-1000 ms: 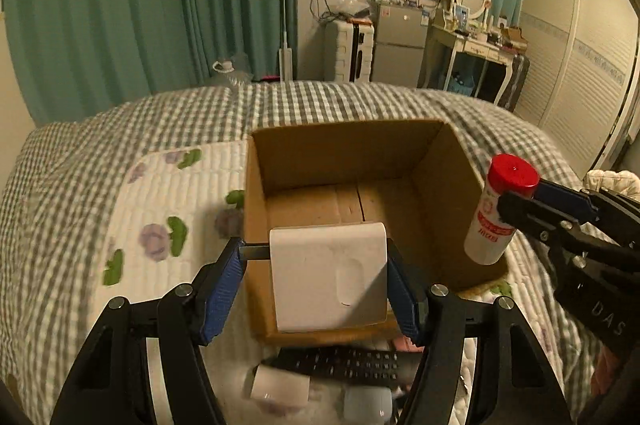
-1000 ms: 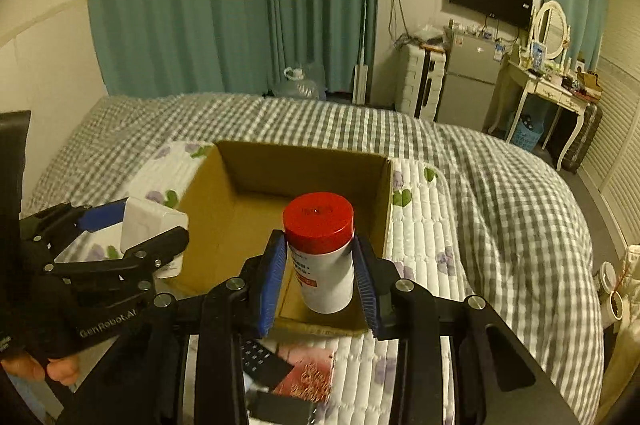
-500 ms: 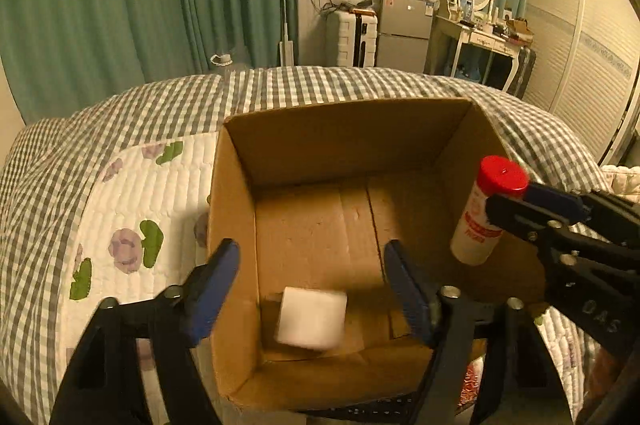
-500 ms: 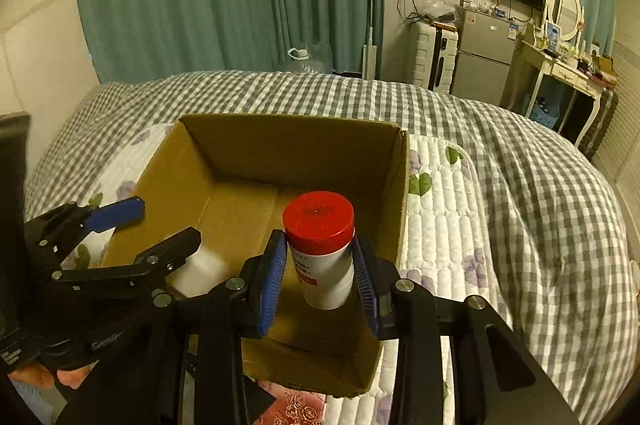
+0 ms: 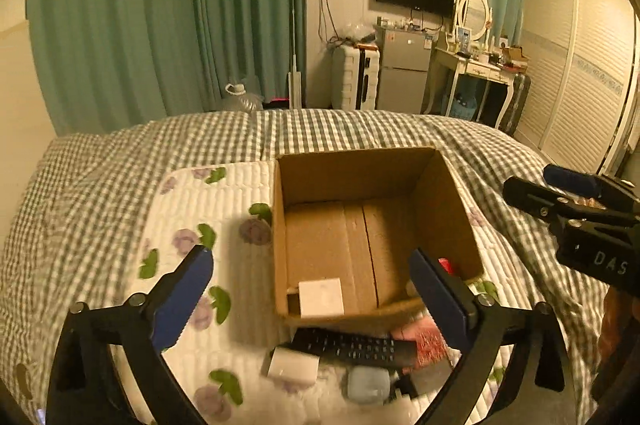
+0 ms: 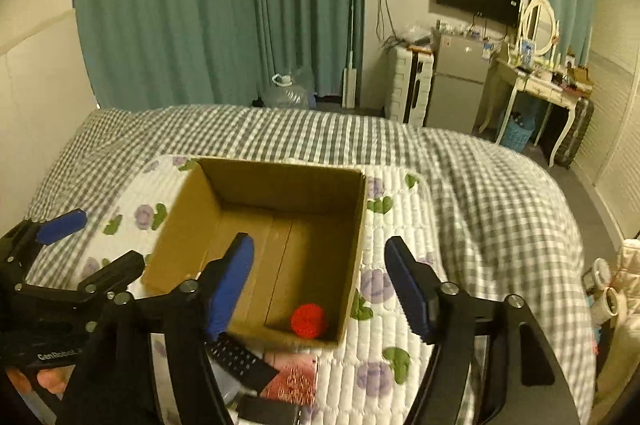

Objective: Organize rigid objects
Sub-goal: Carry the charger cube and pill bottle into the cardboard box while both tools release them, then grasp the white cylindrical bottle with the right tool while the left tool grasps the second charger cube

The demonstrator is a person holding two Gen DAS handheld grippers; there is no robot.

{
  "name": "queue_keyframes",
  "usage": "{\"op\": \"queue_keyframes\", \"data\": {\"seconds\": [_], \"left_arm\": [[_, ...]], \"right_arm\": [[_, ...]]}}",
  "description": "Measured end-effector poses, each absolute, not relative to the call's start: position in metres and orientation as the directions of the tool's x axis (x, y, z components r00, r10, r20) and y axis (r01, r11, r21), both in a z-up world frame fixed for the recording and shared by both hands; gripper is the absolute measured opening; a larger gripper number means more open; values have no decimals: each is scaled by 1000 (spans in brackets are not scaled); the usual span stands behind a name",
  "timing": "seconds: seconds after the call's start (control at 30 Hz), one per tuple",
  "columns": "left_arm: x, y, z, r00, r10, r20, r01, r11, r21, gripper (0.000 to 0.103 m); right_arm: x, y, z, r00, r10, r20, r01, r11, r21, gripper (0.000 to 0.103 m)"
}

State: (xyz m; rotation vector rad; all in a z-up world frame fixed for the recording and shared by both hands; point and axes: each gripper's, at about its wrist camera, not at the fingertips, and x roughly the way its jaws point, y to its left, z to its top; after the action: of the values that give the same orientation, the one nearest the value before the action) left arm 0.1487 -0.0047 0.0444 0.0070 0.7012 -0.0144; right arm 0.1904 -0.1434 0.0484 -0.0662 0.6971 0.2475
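Rigid objects wait at the bed's near edge: a black remote control [image 5: 354,347] and white block [image 5: 294,369]. Both hand-held grippers, left [image 5: 316,289] and right [image 6: 320,285], gape wide, holding nothing; grasp those next. Beyond, the brown cardboard box [image 5: 448,209] contains a white cube [image 5: 321,297] and red-capped bottle [image 6: 308,320].
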Motion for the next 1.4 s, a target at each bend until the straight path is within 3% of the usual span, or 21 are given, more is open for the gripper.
{"op": "queue_keyframes", "data": {"seconds": [0.13, 0.4, 0.73, 1.0, 1.2, 1.4], "left_arm": [[115, 3, 60, 775, -12, -632, 18, 1000, 2, 103], [56, 23, 56, 765, -4, -644, 11, 1000, 7, 103], [32, 43, -30, 704, 54, -708, -43, 999, 33, 103], [37, 52, -83, 649, 63, -758, -42, 998, 46, 103], [42, 57, -96, 621, 78, -780, -59, 997, 52, 103], [43, 61, -102, 609, 92, -788, -77, 995, 57, 103]], "right_arm": [[151, -139, 75, 759, 199, -619, -251, 968, 4, 88], [80, -131, 82, 761, 188, -621, -253, 967, -17, 94], [48, -101, -21, 657, 210, -724, -304, 953, 0, 94], [48, -60, -99, 567, 171, -806, -459, 878, -137, 94], [59, -38, -123, 560, 132, -818, -509, 833, -215, 88], [70, -26, -140, 574, 117, -810, -528, 810, -257, 58]]}}
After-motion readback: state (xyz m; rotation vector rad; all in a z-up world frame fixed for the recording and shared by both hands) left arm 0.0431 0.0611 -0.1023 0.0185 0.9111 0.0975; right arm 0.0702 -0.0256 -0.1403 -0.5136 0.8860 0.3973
